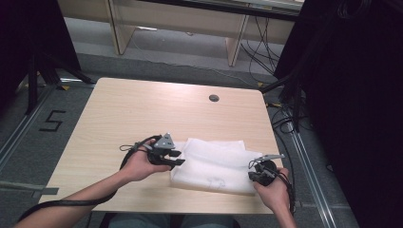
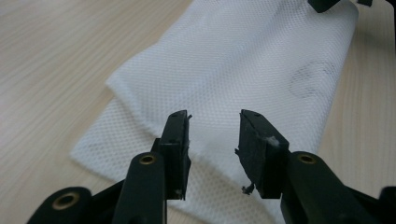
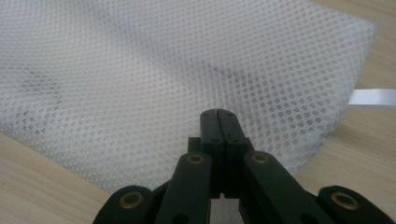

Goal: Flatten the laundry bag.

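Note:
A white mesh bag (image 1: 214,164) lies flat on the front half of the wooden table (image 1: 142,109), with a faint grey ring mark (image 2: 310,79) on it. My left gripper (image 1: 173,159) hovers at the bag's left edge. In the left gripper view its jaws (image 2: 214,126) stand apart over the folded mesh (image 2: 233,60) and nothing is pressed between them. My right gripper (image 1: 256,173) is at the bag's right front corner. In the right gripper view its jaws (image 3: 218,114) are closed tight together on the mesh (image 3: 140,70) near its edge.
A round cable hole (image 1: 214,98) sits in the table's far side. A white strip (image 3: 371,98) pokes out at the bag's corner. Dark curtains and cables (image 1: 285,118) flank the table on the right, and a wooden desk (image 1: 180,19) stands beyond it.

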Tool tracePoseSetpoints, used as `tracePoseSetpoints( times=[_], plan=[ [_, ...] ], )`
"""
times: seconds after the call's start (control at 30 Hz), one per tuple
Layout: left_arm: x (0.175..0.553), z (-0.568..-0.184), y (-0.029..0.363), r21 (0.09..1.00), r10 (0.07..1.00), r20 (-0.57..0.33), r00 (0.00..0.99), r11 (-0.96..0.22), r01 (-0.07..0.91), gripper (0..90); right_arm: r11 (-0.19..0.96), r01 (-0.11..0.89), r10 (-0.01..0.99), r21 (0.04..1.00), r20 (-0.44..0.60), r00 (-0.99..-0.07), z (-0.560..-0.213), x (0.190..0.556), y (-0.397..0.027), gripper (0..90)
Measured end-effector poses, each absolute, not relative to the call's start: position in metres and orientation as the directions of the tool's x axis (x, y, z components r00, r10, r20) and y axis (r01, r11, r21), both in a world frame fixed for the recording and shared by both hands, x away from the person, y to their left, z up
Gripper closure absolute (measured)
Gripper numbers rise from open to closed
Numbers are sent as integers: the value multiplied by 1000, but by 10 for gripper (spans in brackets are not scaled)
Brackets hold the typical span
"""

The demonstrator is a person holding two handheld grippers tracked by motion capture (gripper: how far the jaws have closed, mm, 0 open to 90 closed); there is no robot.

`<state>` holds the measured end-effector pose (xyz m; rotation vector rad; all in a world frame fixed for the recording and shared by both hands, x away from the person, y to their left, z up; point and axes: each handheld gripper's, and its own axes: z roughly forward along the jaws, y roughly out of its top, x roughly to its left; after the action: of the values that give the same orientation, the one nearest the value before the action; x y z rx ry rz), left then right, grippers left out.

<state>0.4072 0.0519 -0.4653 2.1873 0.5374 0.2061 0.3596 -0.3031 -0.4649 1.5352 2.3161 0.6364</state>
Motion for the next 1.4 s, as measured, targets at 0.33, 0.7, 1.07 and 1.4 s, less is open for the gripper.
tracePoseSetpoints(
  times=[0.33,0.7,1.07,1.4],
  plan=[
    [405,-486,20,659,333,57,941,-720,215,699,372,819,911,437,-1,-413,-479,366,-293,900],
    [407,-494,32,590,351,56,935,-767,253,757,391,822,907,414,-18,-422,-480,372,-277,900],
    [415,-494,59,575,403,52,914,-760,303,765,441,792,880,422,-33,-473,-481,387,-249,900],
    [425,-494,89,560,453,72,889,-756,340,777,459,779,862,427,-5,-506,-482,400,-219,900]
  ],
)
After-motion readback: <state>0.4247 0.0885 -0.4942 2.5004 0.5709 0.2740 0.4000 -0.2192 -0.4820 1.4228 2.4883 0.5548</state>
